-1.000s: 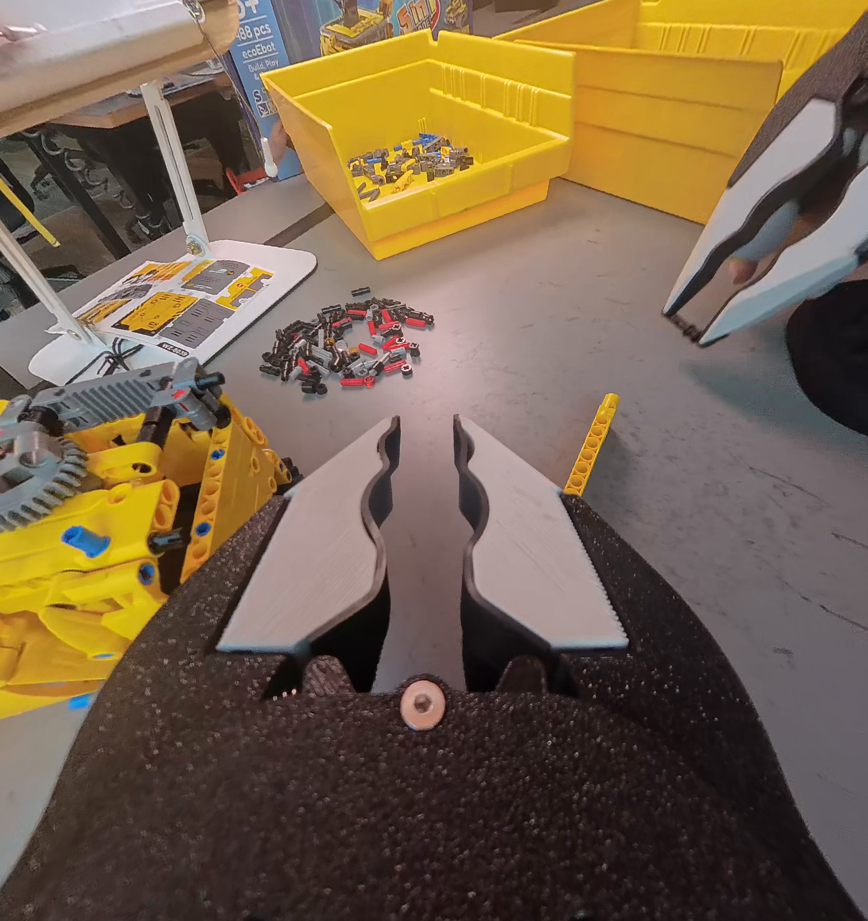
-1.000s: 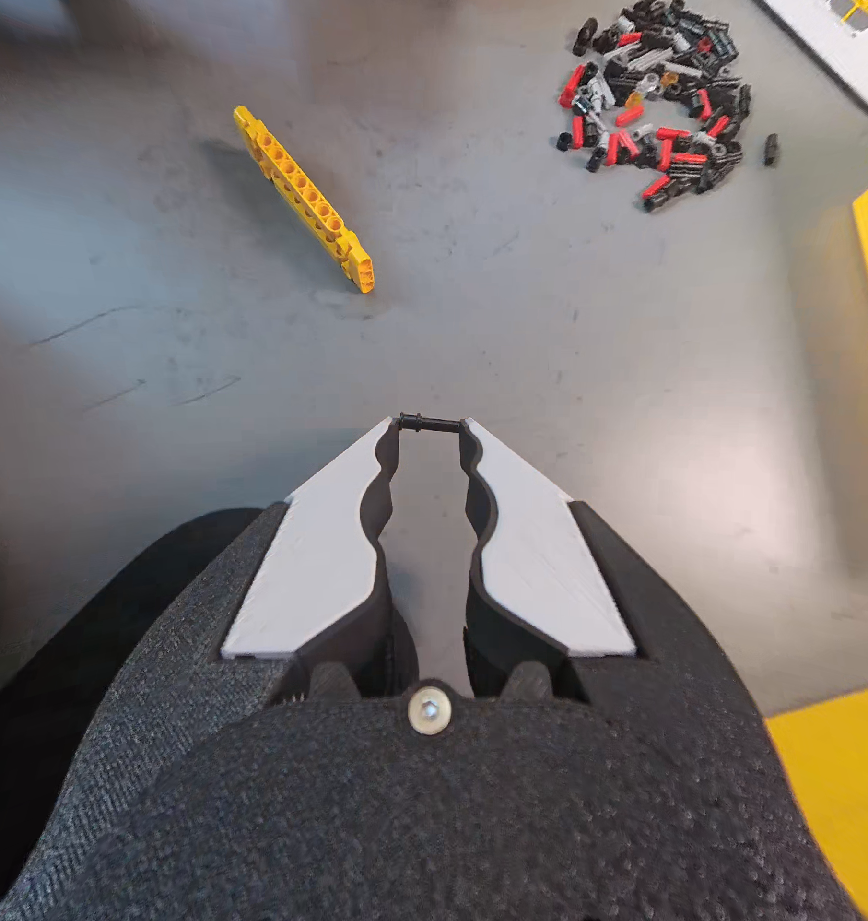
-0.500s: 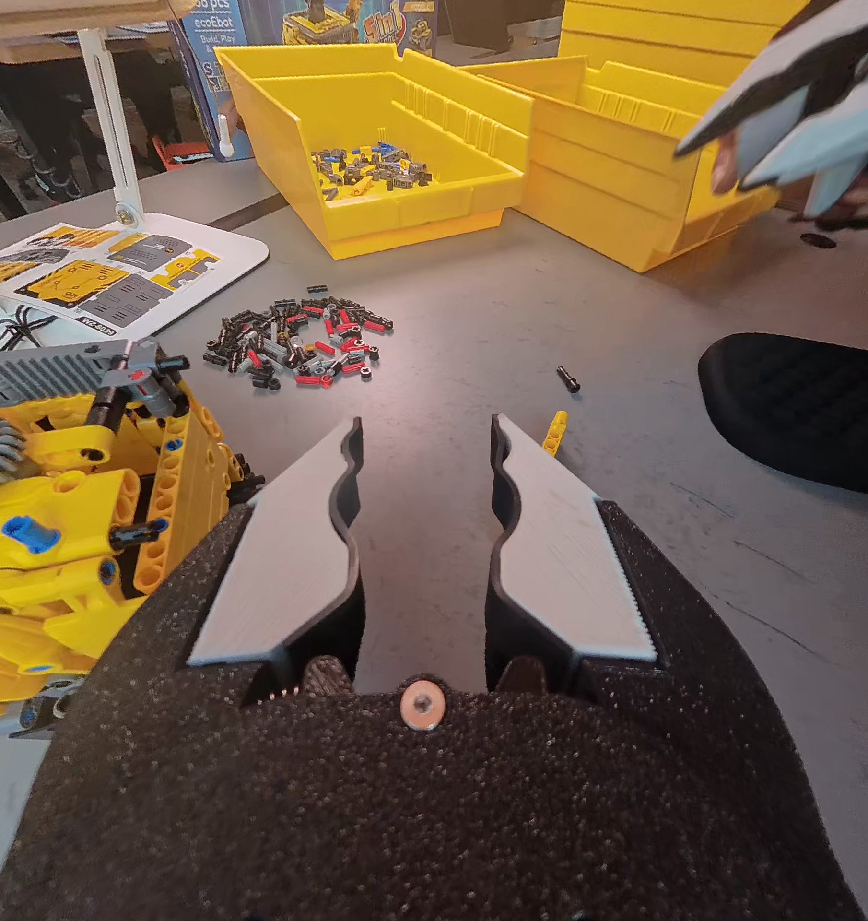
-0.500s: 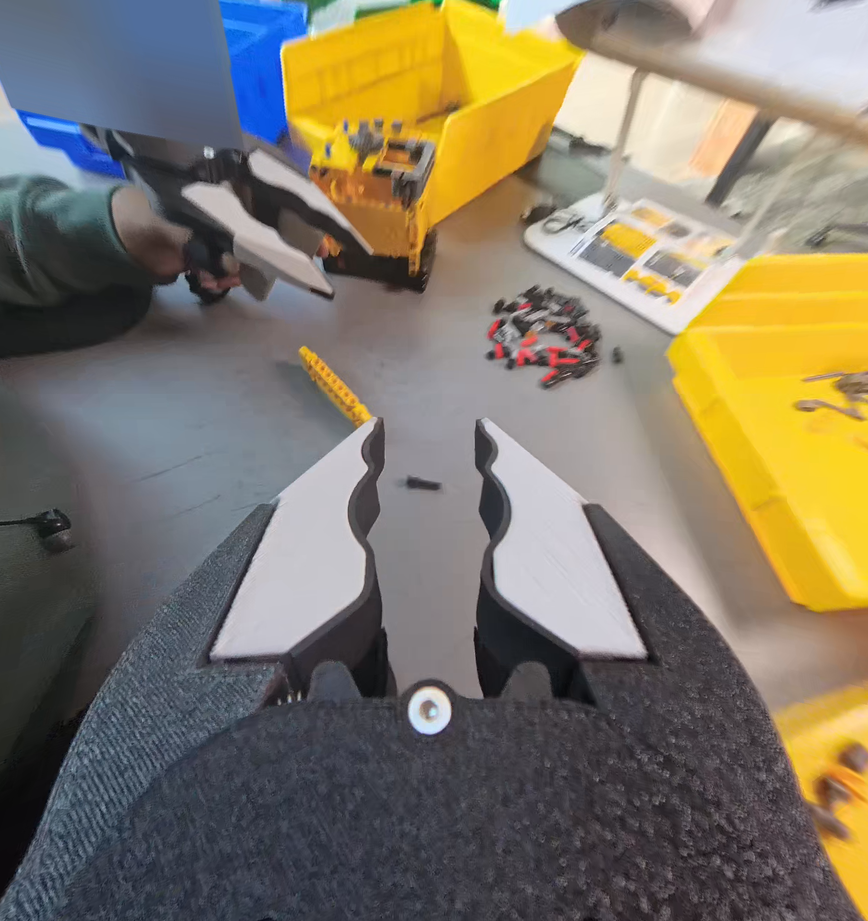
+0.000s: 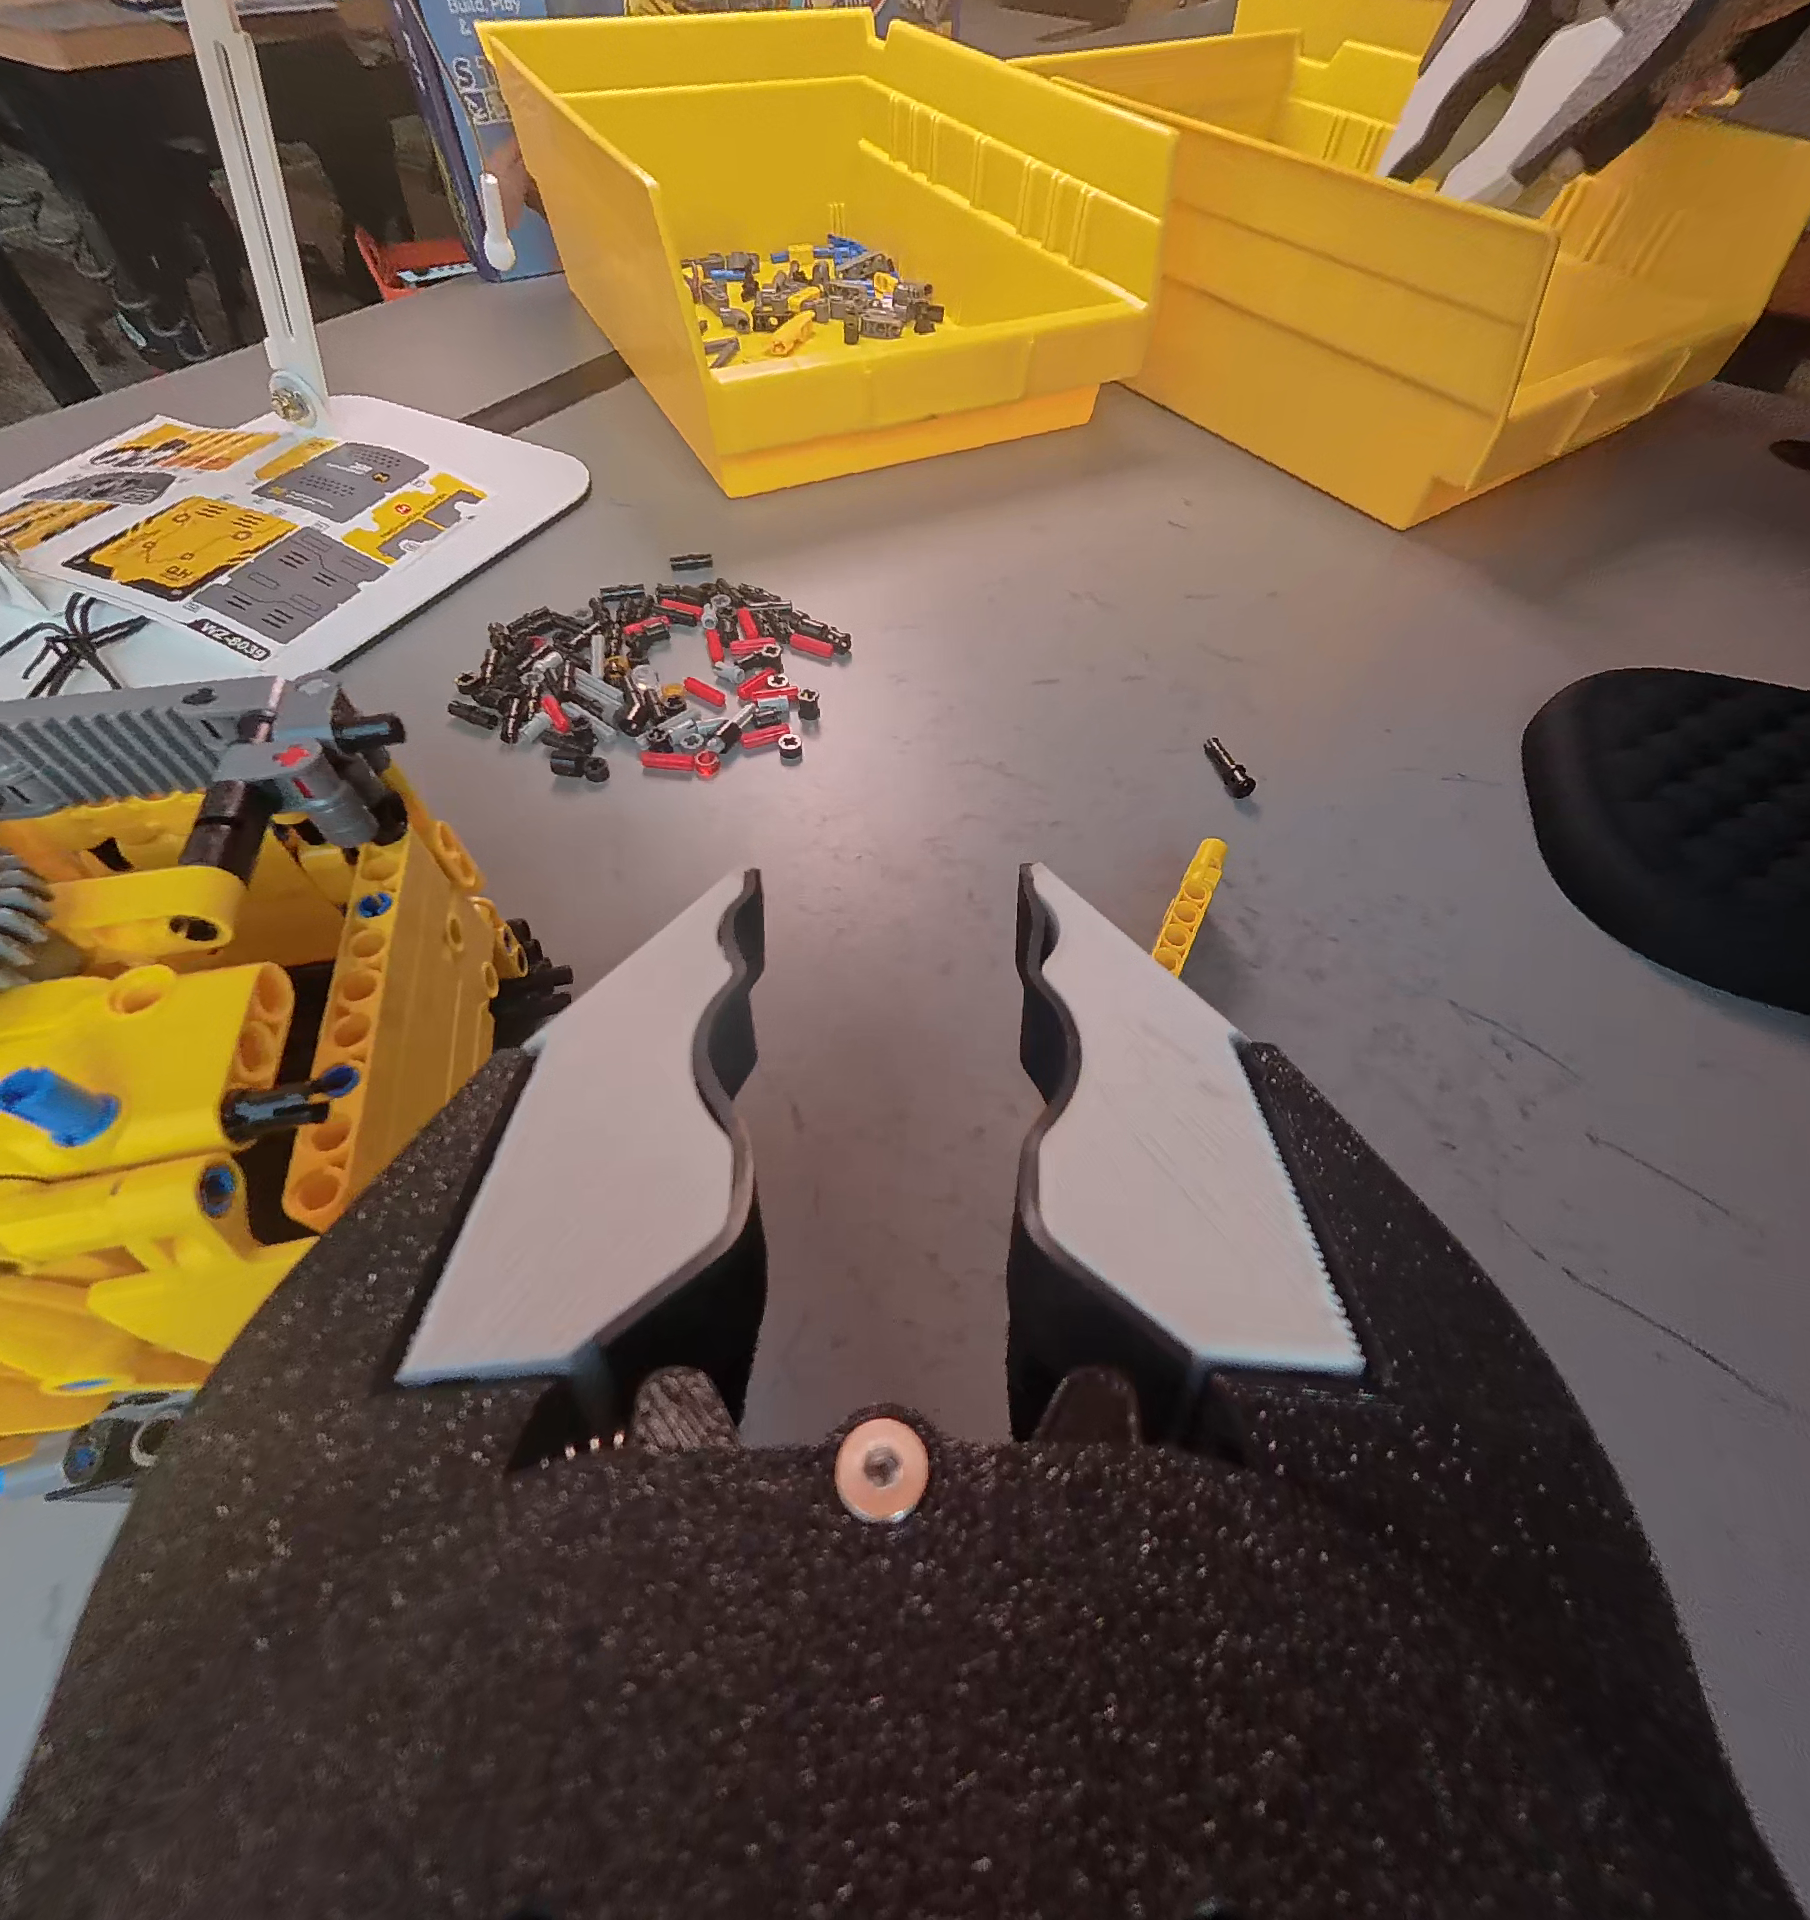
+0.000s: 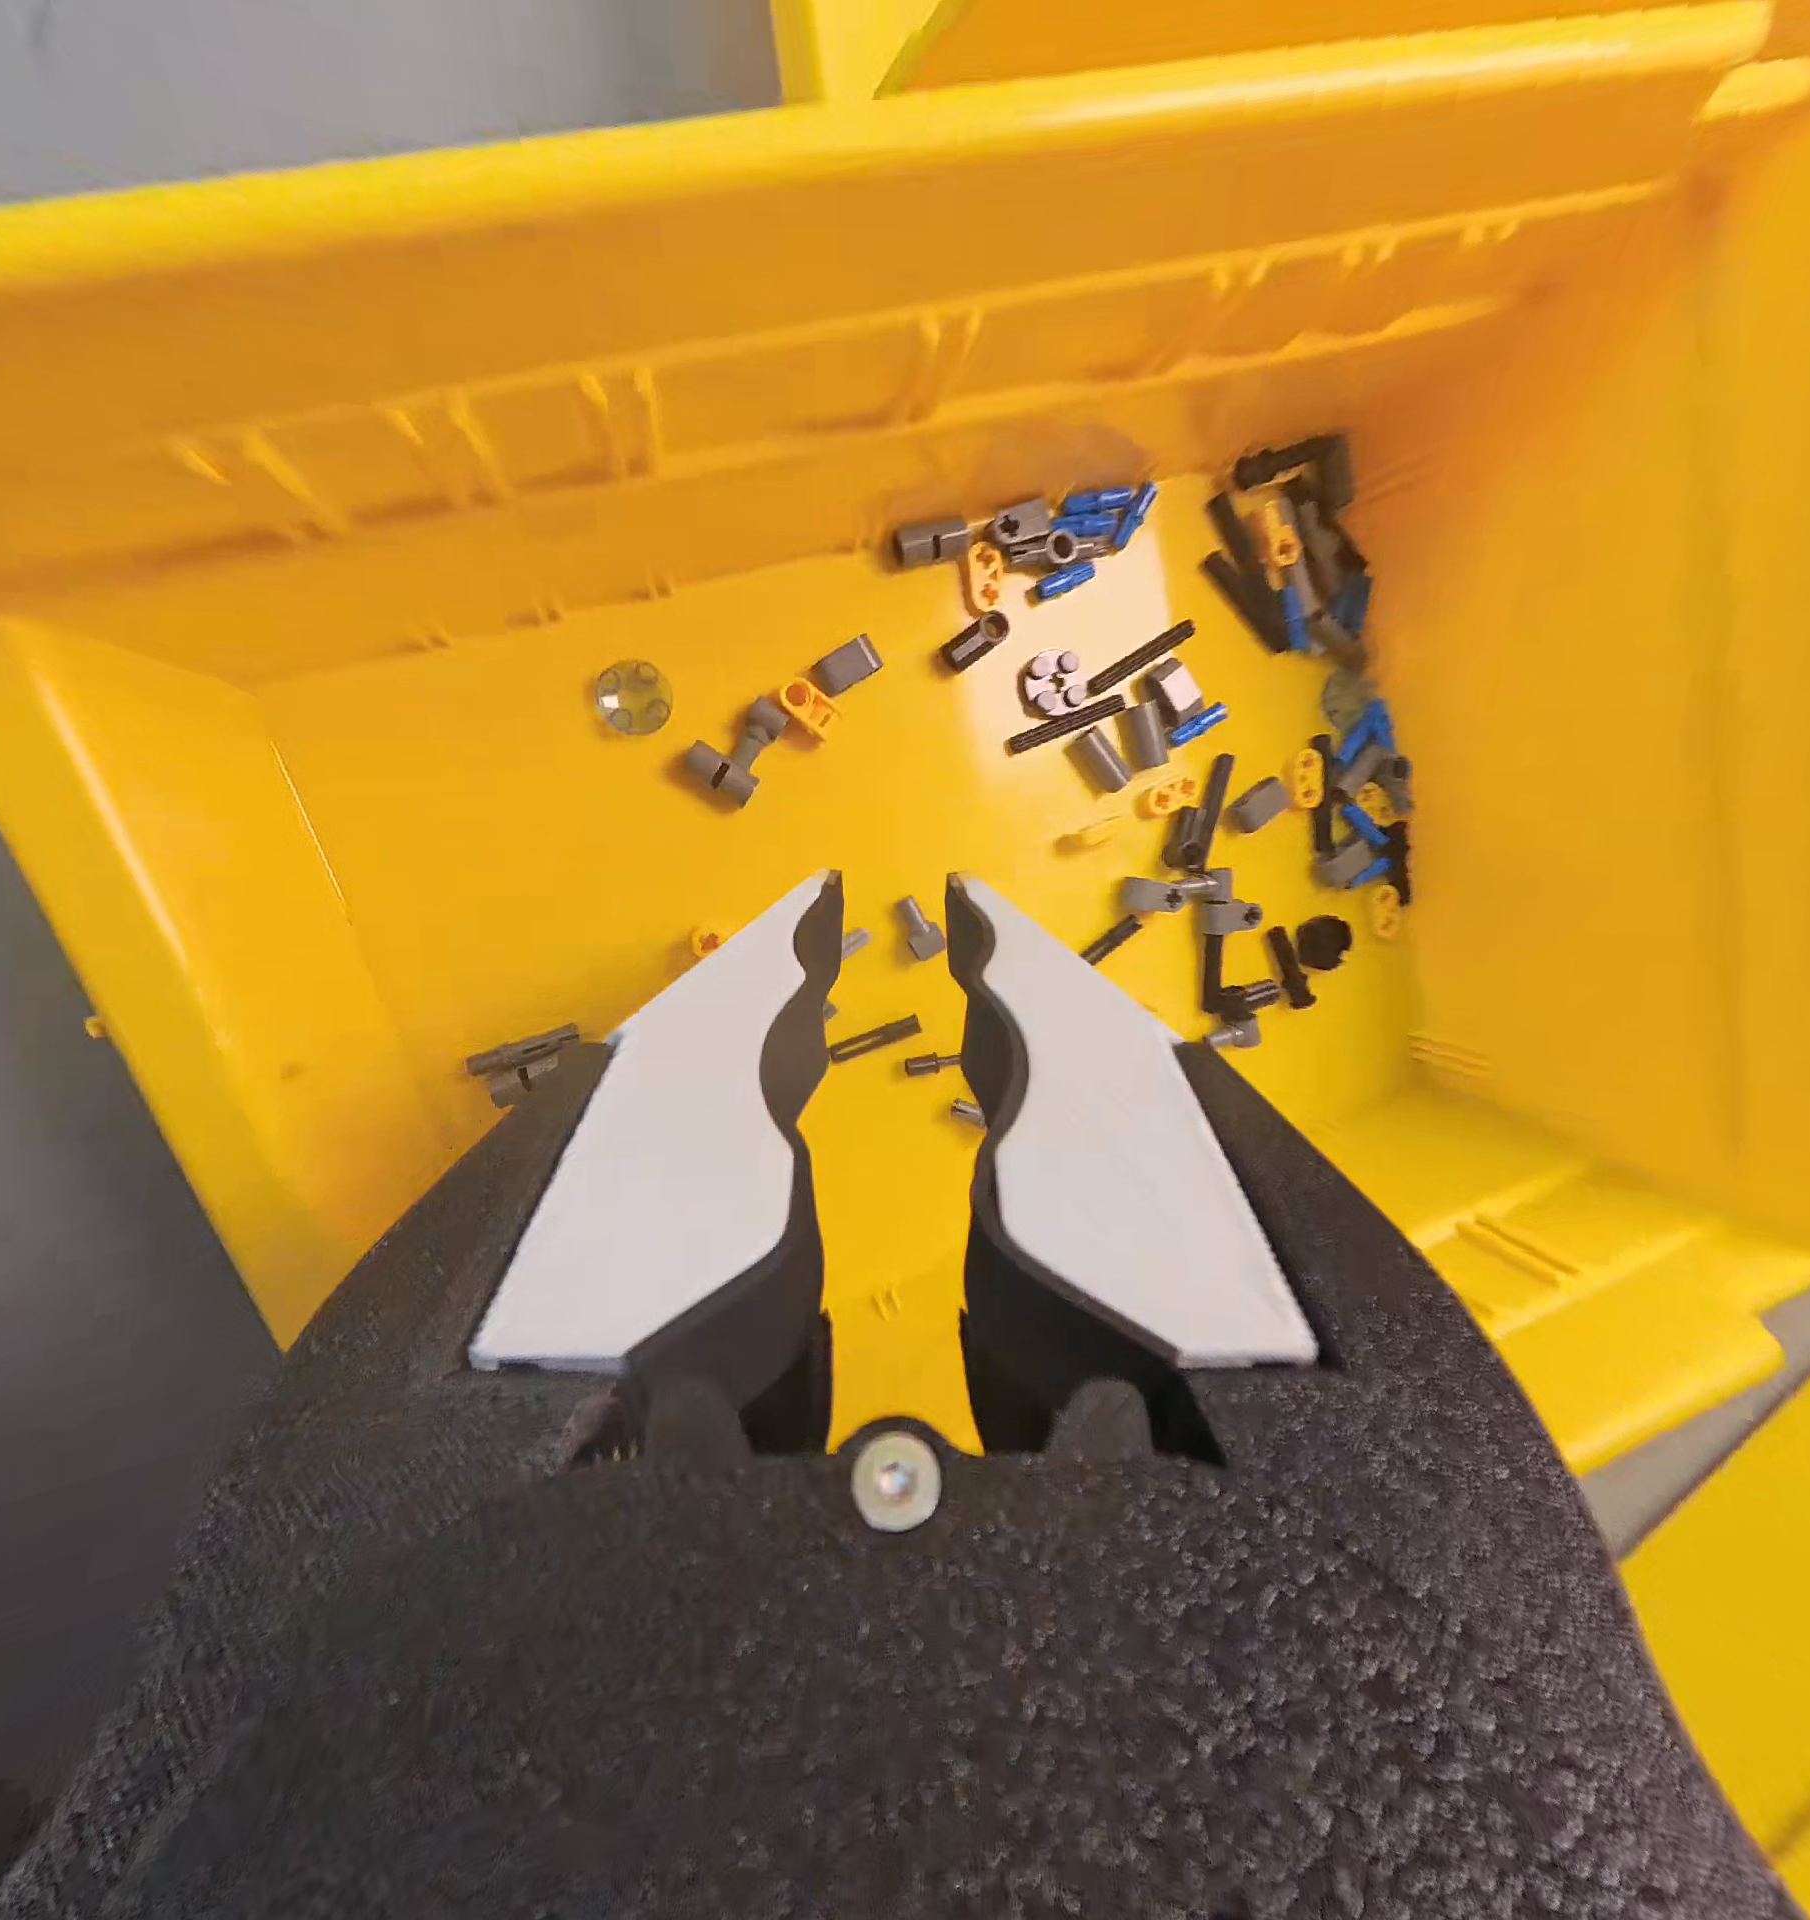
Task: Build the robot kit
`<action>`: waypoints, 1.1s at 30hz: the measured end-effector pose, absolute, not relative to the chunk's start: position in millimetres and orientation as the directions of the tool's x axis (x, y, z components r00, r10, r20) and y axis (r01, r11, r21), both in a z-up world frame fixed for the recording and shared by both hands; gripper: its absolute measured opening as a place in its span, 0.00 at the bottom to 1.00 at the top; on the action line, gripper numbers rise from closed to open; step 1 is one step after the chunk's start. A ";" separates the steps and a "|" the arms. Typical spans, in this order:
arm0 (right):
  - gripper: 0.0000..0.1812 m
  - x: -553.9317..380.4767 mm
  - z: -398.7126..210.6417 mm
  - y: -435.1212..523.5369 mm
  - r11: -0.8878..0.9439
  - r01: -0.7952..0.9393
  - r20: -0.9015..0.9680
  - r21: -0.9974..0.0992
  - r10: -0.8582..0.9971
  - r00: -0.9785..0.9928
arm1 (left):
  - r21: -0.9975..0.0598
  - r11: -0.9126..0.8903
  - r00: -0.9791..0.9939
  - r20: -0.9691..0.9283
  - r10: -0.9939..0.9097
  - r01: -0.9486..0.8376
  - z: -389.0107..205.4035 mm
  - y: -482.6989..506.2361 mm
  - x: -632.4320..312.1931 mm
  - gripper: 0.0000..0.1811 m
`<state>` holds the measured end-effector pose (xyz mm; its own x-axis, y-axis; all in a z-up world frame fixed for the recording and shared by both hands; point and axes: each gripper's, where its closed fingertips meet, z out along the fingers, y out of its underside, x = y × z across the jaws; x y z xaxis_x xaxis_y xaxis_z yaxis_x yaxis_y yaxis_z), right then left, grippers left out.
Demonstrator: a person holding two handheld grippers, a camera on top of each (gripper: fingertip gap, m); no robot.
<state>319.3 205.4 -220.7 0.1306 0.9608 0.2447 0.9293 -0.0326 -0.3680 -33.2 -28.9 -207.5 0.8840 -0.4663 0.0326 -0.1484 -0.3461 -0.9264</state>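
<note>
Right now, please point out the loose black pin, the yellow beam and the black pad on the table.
black pin [image 5: 1229, 767], left wrist view, its shaft.
yellow beam [image 5: 1192, 902], left wrist view, its visible end.
black pad [image 5: 1711, 831], left wrist view, its textured top.

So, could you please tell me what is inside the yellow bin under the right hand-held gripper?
The yellow bin holds loose grey, black, blue and orange building pieces. The open right hand-held gripper hides part of the floor.
</note>
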 end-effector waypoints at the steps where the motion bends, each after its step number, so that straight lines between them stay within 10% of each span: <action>1: 0.11 318.6 -229.2 203.2 -0.024 0.940 0.209 -0.341 0.973 0.100 | -0.925 -0.349 0.886 0.030 -0.464 -0.151 -208.1 -28.7 -33.4 0.27; 10: 0.14 289.4 -245.0 178.3 -0.023 0.944 0.009 -0.328 1.000 0.027 | -0.918 -0.369 0.890 0.044 -0.453 -0.142 -210.5 -26.4 -35.2 0.26; 23: 0.04 348.6 -251.2 177.5 -0.007 1.000 0.000 -0.007 1.000 0.007 | -0.919 -0.372 0.887 0.057 -0.457 -0.133 -210.1 -26.4 -35.2 0.24; 33: 0.11 313.3 -224.2 250.3 -0.111 0.952 0.180 -0.284 0.969 0.167 | -0.911 -0.382 0.888 0.037 -0.458 -0.159 -213.7 -25.9 -33.6 0.24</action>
<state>313.3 250.3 -224.2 0.1668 0.9695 0.1798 0.9523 -0.1111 -0.2843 -33.6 -25.9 -213.7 0.8883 -0.4578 0.0371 -0.1587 -0.3817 -0.9105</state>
